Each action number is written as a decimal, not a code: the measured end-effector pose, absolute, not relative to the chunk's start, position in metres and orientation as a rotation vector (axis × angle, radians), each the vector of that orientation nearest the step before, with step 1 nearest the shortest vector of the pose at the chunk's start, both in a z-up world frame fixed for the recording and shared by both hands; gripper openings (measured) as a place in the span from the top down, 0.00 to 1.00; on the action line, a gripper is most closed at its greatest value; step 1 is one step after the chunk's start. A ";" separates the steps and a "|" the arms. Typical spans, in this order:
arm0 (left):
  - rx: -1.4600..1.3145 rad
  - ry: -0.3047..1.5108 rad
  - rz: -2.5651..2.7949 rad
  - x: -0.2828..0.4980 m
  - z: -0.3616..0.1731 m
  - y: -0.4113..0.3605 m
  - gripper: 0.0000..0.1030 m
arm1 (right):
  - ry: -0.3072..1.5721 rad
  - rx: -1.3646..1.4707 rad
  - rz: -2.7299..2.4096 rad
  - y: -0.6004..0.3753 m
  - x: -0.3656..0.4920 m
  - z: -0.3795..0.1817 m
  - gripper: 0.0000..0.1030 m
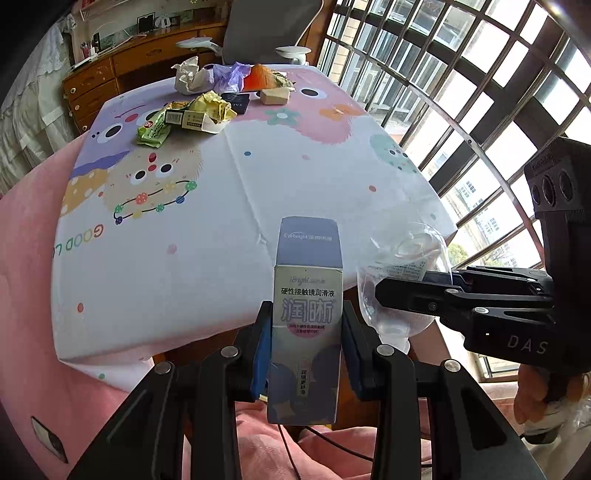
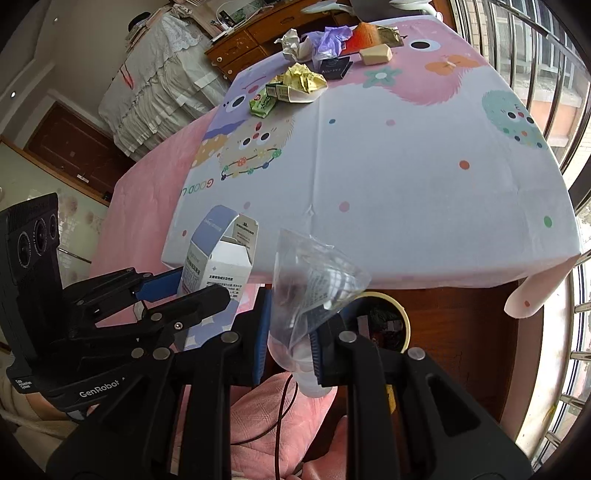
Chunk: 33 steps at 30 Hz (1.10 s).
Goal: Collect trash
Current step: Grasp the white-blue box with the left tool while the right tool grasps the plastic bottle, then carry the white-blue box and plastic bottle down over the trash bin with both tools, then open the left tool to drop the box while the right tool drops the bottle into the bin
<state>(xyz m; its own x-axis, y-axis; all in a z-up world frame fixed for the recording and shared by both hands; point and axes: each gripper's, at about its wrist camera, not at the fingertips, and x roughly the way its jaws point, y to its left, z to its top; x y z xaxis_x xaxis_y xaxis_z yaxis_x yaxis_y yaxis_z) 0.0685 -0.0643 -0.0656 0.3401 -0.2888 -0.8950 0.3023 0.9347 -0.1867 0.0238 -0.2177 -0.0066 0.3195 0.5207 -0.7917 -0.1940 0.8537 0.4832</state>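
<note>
My left gripper (image 1: 306, 332) is shut on a tall lilac eye-drop carton (image 1: 306, 295) with its top flap open, held upright off the table's near edge. In the right wrist view the same carton (image 2: 221, 266) sits in the left gripper (image 2: 207, 291) at the left. My right gripper (image 2: 290, 339) is shut on a crushed clear plastic bottle (image 2: 314, 280); the left wrist view shows that bottle (image 1: 402, 266) beside the carton, pinched by the right gripper (image 1: 410, 288). More trash lies far across the table: crumpled yellow paper (image 1: 216, 105), a green wrapper (image 1: 153, 129), white paper (image 1: 190, 74).
The table wears a cartoon-print cloth (image 1: 258, 177). Below its near edge stands a round yellow-rimmed bin (image 2: 388, 321) with dark contents. A pink blanket (image 1: 29, 277) lies left, a barred window (image 1: 480, 74) right, a grey chair (image 1: 269, 29) and wooden desk beyond.
</note>
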 end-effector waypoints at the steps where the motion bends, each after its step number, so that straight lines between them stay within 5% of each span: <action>1: 0.020 1.170 -0.382 0.063 -0.068 -0.064 0.67 | 1.168 0.327 0.480 -0.218 0.018 -0.013 0.84; 10: 0.046 1.271 -0.370 0.020 -0.136 -0.062 0.67 | 1.303 0.403 0.376 -0.221 -0.019 -0.105 0.84; 28: 0.005 1.439 -0.364 -0.009 -0.378 -0.058 0.67 | 1.475 0.521 0.059 -0.232 -0.024 -0.367 0.83; 30: 0.019 1.438 -0.363 -0.005 -0.389 -0.060 0.64 | 1.483 0.522 0.051 -0.224 -0.015 -0.379 0.83; 33: 0.030 1.451 -0.363 -0.003 -0.402 -0.059 0.45 | 1.505 0.506 0.030 -0.218 -0.007 -0.392 0.82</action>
